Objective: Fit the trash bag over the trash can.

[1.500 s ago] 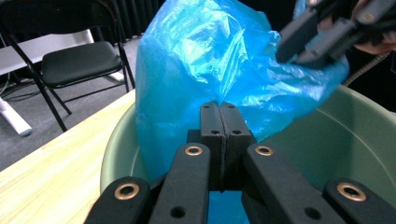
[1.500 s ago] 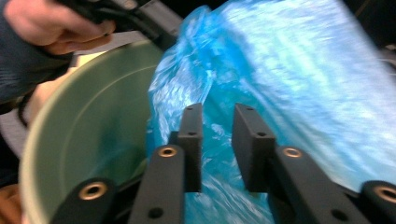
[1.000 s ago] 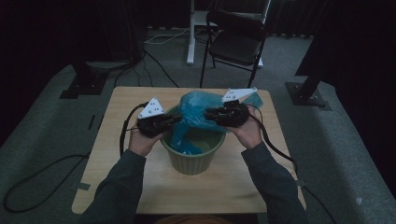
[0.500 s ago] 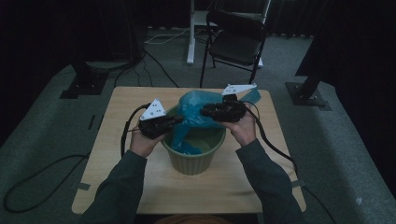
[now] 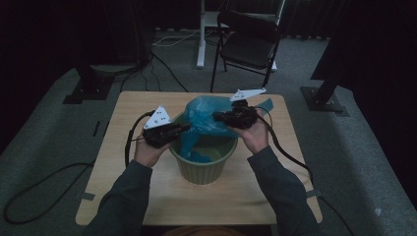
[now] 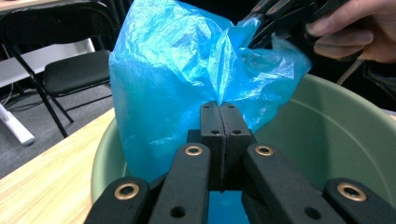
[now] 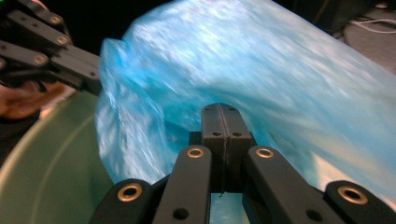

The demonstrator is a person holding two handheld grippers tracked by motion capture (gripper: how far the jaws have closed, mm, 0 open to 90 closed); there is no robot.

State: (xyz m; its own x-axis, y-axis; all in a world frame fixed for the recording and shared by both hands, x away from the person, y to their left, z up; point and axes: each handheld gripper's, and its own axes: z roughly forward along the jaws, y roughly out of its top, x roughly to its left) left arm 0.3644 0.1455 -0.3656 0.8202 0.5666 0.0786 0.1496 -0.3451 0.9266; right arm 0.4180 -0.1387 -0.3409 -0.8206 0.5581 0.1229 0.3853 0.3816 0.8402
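A pale green bucket (image 5: 201, 169) stands mid-table with a thin blue plastic bag (image 5: 204, 115) rising out of it. My left gripper (image 5: 184, 128) reaches over the bucket's left rim. Its jaws are pressed together on a fold of the bag (image 6: 163, 79) above the bucket's wall (image 6: 327, 121). My right gripper (image 5: 216, 116) comes in from the right at the bag's upper part. Its jaws have just been closing and now meet on the blue film (image 7: 261, 70). In the right gripper view the left gripper (image 7: 93, 79) pinches the bag's far edge.
The bucket sits on a light wooden table (image 5: 147, 196). A black folding chair (image 5: 248, 42) and a white desk leg (image 5: 200, 39) stand beyond the far edge. Dark stand bases (image 5: 88, 88) and cables lie on the grey floor at both sides.
The right gripper has edged slightly left, toward the bag's top. The left hand and the bucket have stayed where they were.
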